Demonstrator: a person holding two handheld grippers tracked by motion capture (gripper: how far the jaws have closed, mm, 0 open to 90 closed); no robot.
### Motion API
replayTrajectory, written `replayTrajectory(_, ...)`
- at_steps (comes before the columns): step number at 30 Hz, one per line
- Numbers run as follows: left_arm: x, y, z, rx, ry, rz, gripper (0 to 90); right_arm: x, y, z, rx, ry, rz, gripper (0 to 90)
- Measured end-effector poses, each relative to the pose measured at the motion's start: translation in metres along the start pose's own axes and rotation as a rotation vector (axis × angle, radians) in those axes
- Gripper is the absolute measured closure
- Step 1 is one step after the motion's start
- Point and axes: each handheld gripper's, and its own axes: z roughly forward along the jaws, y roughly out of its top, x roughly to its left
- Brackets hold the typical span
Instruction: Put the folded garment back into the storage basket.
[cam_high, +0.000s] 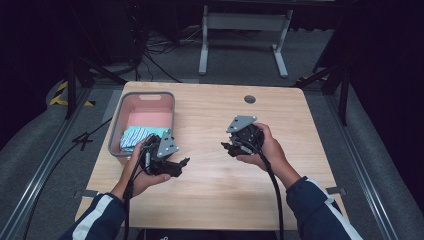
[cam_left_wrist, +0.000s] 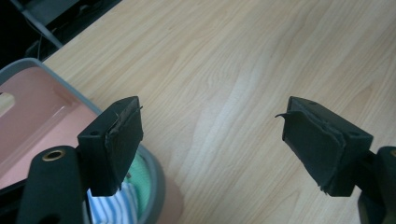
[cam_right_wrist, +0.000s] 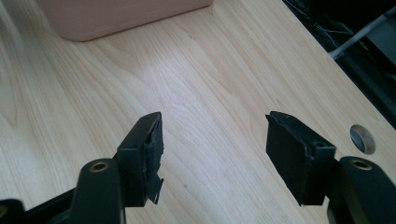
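From the high view we see the wooden worktop (cam_high: 215, 150) with a grey-rimmed pink basket (cam_high: 145, 100) at about ten o'clock from its middle. Inside the basket, at the end nearer the person, lies a folded cloth (cam_high: 134, 137), striped blue and white with a mint-green part beside it.

The left claw (cam_high: 181, 165) is held just beside the basket's near corner, at roughly four o'clock from it, over bare wood. In the left gripper view we find its jaws standing wide apart with nothing between them; the basket's rim (cam_left_wrist: 156, 182) and the cloth (cam_left_wrist: 114, 207) sit at seven o'clock, just behind the left-hand jaw.

The right claw (cam_high: 229, 147) hovers near the middle of the worktop, well apart from the basket, pointing towards nine o'clock. In the right gripper view its jaws are likewise spread, empty, over the wood grain, with the basket's pink wall (cam_right_wrist: 121, 16) at eleven o'clock and a round cable hole (cam_right_wrist: 363, 139) at three o'clock. Whether either claw touches the worktop we cannot quite tell; both seem to be held slightly above it.
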Motion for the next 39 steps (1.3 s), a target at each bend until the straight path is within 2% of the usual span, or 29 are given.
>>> replayTrajectory(7,-0.010,-0.001,0.010,0.018,-0.030,0.044,20.5,0.000,-0.021,-0.010,0.011,-0.009,0.015,36.6)
replayTrajectory(10,-0.016,-0.002,0.018,0.036,-0.050,0.063,20.6,-0.001,-0.041,-0.015,0.023,-0.013,0.032,36.3)
replayTrajectory(14,-0.021,-0.005,0.027,0.054,-0.066,0.074,20.5,-0.001,-0.054,-0.018,0.025,-0.014,0.049,36.1)
replayTrajectory(15,-0.022,-0.006,0.029,0.057,-0.068,0.083,20.4,-0.001,-0.066,-0.020,0.028,-0.018,0.058,35.9)
replayTrajectory(16,-0.025,-0.007,0.034,0.072,-0.065,0.100,20.4,-0.001,-0.069,-0.021,0.030,-0.017,0.065,36.0)
replayTrajectory(22,-0.030,-0.011,0.045,0.084,-0.089,0.112,20.3,-0.001,-0.096,-0.027,0.030,-0.018,0.086,35.7)
replayTrajectory(31,-0.038,-0.020,0.065,0.116,-0.131,0.129,20.3,-0.002,-0.146,-0.036,0.037,-0.026,0.151,35.5)
replayTrajectory(39,-0.043,-0.028,0.072,0.124,-0.169,0.134,19.5,-0.005,-0.179,-0.042,0.044,-0.030,0.203,34.3)
